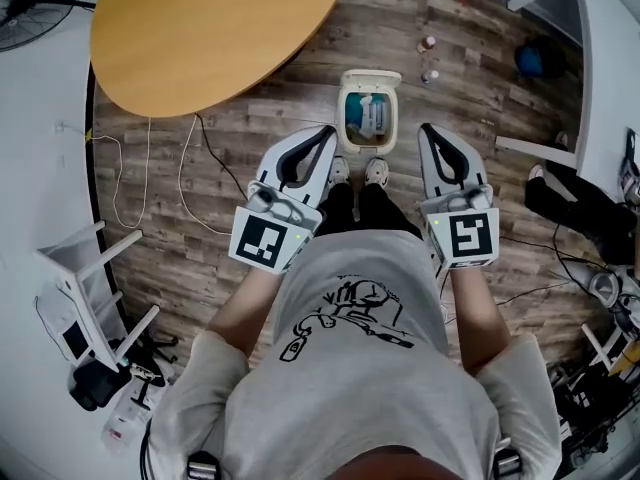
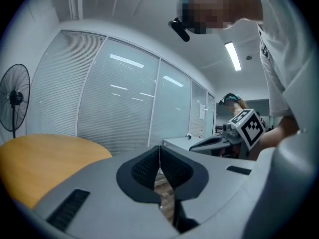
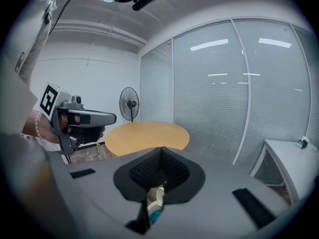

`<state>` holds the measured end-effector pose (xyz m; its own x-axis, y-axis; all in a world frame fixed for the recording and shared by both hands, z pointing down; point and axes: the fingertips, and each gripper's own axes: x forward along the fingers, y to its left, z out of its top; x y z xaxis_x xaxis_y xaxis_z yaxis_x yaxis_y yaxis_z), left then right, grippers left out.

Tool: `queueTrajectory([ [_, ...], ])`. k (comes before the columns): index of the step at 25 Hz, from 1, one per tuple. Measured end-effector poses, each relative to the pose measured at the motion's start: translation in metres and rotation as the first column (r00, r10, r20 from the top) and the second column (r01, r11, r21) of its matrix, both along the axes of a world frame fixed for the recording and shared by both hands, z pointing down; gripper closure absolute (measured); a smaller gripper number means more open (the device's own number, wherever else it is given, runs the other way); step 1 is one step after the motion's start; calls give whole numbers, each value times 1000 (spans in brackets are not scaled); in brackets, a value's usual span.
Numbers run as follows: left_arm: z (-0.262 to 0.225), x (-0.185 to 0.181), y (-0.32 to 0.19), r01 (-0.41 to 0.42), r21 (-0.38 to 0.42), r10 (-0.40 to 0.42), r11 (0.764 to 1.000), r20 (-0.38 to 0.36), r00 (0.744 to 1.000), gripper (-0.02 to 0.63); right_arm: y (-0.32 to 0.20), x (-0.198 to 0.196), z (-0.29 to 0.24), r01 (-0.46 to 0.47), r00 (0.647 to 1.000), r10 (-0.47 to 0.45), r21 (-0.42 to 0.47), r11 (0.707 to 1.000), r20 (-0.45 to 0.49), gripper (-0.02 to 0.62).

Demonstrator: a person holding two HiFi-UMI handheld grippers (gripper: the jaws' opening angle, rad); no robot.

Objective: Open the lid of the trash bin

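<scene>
The trash bin is seen in the head view on the wood floor, just beyond the person's shoes. Its inside is exposed from above, and blue and white contents are seen in it. A pale flap lies at its far edge; whether this is the raised lid cannot be told.

The left gripper is held near the bin's left side and the right gripper near its right side, neither touching it. In the left gripper view the left gripper's jaws are seen pressed together with nothing between them. In the right gripper view the right gripper's jaws are likewise clenched on nothing.

A round wooden table is seen to the far left, with a floor fan beyond it. Cables are strewn on the floor at the left, and a white chair lies tipped further left.
</scene>
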<state>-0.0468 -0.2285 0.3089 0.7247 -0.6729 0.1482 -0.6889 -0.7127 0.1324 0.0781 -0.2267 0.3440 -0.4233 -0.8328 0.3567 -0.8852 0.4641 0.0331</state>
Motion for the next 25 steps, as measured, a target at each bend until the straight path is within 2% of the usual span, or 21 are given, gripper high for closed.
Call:
queueTrajectory([
  [4, -25, 0, 5, -7, 12, 7, 1000, -28, 1000, 586, 7, -1, -31, -5, 1000, 5, 31, 1000, -11, 589],
  [25, -126, 3, 28, -16, 130, 22, 991, -47, 999, 584, 30, 4, -156, 10, 998, -20, 179, 984, 58, 589],
])
